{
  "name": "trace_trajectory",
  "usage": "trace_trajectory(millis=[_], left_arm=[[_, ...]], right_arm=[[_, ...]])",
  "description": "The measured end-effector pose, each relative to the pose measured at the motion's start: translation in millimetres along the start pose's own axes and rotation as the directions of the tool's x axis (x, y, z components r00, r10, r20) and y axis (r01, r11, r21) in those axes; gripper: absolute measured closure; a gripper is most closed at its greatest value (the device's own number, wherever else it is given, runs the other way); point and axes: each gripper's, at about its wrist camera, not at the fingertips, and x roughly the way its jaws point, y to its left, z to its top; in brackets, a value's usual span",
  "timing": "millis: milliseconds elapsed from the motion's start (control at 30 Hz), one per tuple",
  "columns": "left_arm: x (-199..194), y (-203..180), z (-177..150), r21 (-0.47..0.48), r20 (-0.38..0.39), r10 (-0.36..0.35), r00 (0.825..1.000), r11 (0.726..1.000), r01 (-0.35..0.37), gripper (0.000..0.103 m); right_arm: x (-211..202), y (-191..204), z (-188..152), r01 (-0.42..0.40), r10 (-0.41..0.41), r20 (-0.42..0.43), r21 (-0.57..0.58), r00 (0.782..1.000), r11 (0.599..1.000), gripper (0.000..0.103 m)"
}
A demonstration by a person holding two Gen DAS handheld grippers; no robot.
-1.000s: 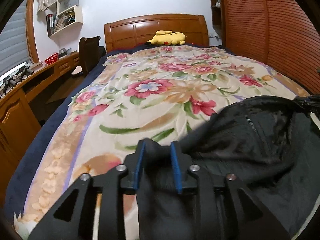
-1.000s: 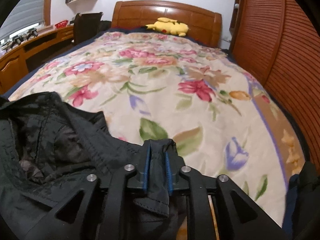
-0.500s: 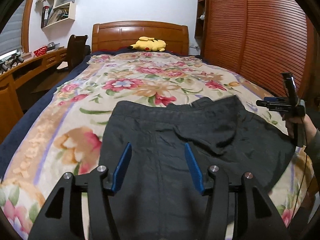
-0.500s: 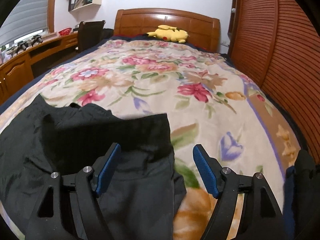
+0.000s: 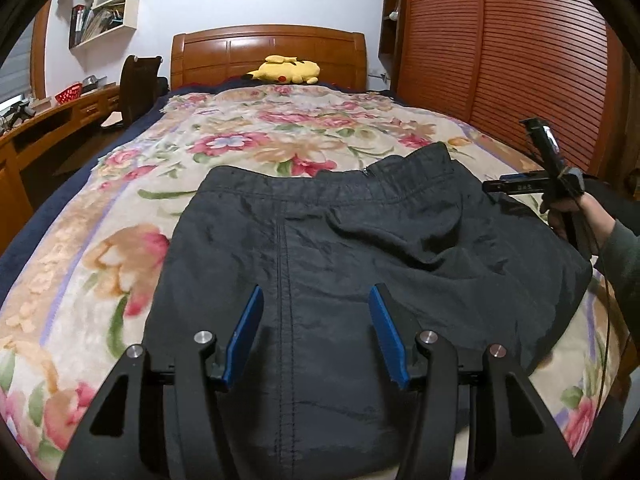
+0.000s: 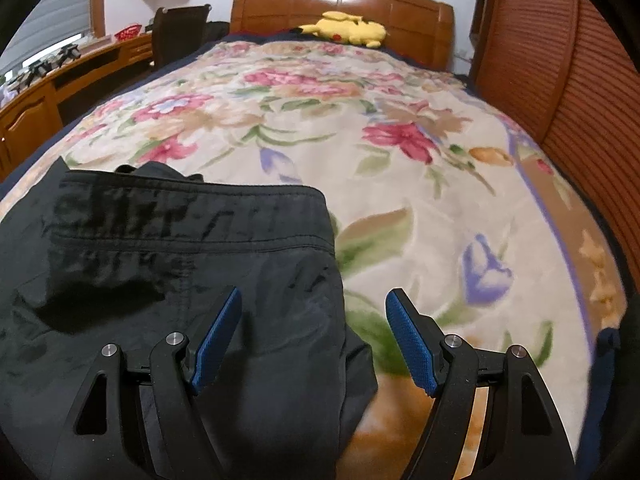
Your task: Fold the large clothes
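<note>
Black pants (image 5: 352,248), thin and floppy, spread flat on the flowery bed (image 5: 224,148), filling the lower middle of both views. Probably light and a bit slippery. Best grabbed at the thick waistband (image 6: 192,208). Left gripper (image 5: 316,332) and right gripper (image 6: 314,338): jaws wide apart, holding nothing.

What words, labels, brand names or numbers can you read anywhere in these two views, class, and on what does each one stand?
None can be read for certain.
Right gripper body: small pale marks, too blurred to read.
Books on the wall shelf: spines too small to read.
Black trousers: no label or print visible.
Floral blanket: pattern only, no text.
Yellow plush toy: no lettering visible.
</note>
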Motion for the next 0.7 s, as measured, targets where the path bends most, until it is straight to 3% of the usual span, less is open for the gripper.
trace_trajectory(millis=[300, 433, 467, 500, 567, 700], left_arm=[[11, -5, -2, 0.017, -0.014, 0.001, 1.0, 1.0, -0.001, 0.049], [14, -7, -3, 0.026, -0.023, -0.003, 1.0, 1.0, 0.003, 0.049], [15, -8, -3, 0.026, -0.025, -0.002, 1.0, 1.0, 0.003, 0.049], [15, -8, -3, 0.027, -0.027, -0.002, 1.0, 1.0, 0.002, 0.049], [16, -9, -3, 0.029, -0.028, -0.001, 1.0, 1.0, 0.002, 0.049], [15, -9, -3, 0.027, -0.02, -0.001, 1.0, 1.0, 0.001, 0.049]], right_arm=[[39, -28, 7, -0.116, 0.125, -0.069, 0.122, 0.99, 0.986, 0.027], [41, -25, 8, -0.177, 0.187, -0.069, 0.12, 0.98, 0.977, 0.048], [41, -22, 9, -0.193, 0.201, -0.069, 0.109, 0.977, 0.975, 0.062], [41, -19, 9, -0.204, 0.21, -0.068, 0.09, 0.975, 0.975, 0.068], [35, -7, 11, -0.204, 0.205, -0.054, 0.02, 0.977, 0.979, 0.095], [16, 9, 18, -0.16, 0.163, 0.031, -0.073, 0.986, 0.984, 0.1]])
